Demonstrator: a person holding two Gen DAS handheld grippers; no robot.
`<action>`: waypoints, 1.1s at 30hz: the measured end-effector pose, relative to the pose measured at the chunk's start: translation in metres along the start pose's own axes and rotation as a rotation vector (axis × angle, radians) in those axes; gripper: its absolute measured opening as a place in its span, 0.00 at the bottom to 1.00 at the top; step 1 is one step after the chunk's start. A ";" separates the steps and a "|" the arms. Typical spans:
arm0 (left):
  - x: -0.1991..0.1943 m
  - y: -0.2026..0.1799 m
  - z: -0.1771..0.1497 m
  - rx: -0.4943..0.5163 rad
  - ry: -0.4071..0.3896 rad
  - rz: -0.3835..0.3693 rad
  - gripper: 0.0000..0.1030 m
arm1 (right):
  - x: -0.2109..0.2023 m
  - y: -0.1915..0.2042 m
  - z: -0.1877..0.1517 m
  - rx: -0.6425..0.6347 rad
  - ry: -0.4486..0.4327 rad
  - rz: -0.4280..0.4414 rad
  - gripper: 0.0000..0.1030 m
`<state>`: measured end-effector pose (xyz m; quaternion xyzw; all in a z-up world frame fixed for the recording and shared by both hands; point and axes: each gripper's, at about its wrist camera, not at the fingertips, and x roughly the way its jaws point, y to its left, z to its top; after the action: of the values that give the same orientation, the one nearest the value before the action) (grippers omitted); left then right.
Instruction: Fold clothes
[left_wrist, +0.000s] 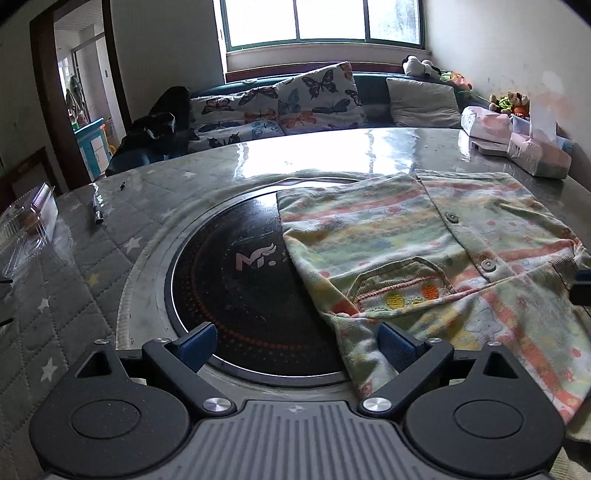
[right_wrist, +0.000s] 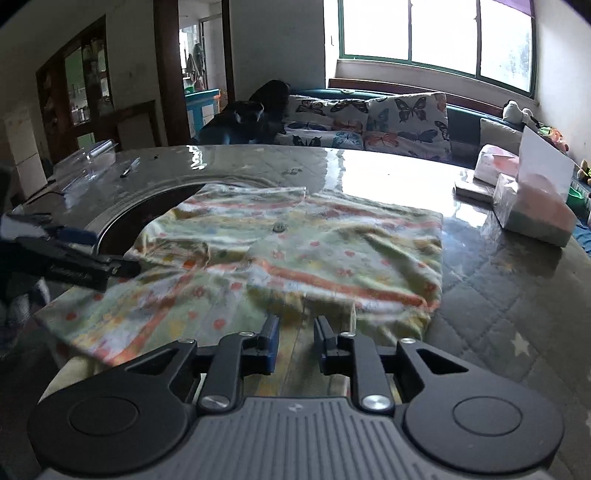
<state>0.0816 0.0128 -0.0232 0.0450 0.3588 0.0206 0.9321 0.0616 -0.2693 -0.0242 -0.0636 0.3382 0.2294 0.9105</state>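
Striped pastel-green and orange child's garment (left_wrist: 436, 251) with buttons and a small embroidered pocket lies partly folded on the quilted, star-patterned grey table cover (left_wrist: 74, 295), its left edge draped over the round black glass cooktop (left_wrist: 240, 273) set into the table. From here I see my left gripper (left_wrist: 295, 345) with its blue-padded jaws spread wide, one pad over the cooktop and the other over the garment's near sleeve, gripping nothing. My right gripper (right_wrist: 296, 341) stands at the near hem with a narrow gap between its pads, cloth below them but not pinched.
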 end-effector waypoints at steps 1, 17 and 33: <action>-0.002 0.000 0.000 0.002 -0.004 0.005 0.93 | -0.003 0.000 -0.004 -0.003 0.008 0.004 0.21; -0.048 -0.039 -0.032 0.148 -0.033 -0.091 0.93 | -0.027 0.014 -0.029 -0.044 0.007 0.018 0.34; -0.058 -0.053 -0.036 0.172 -0.053 -0.109 0.96 | -0.021 0.037 -0.026 -0.102 -0.004 0.071 0.37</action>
<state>0.0146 -0.0415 -0.0168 0.1057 0.3362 -0.0620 0.9338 0.0152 -0.2520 -0.0289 -0.0974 0.3264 0.2785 0.8980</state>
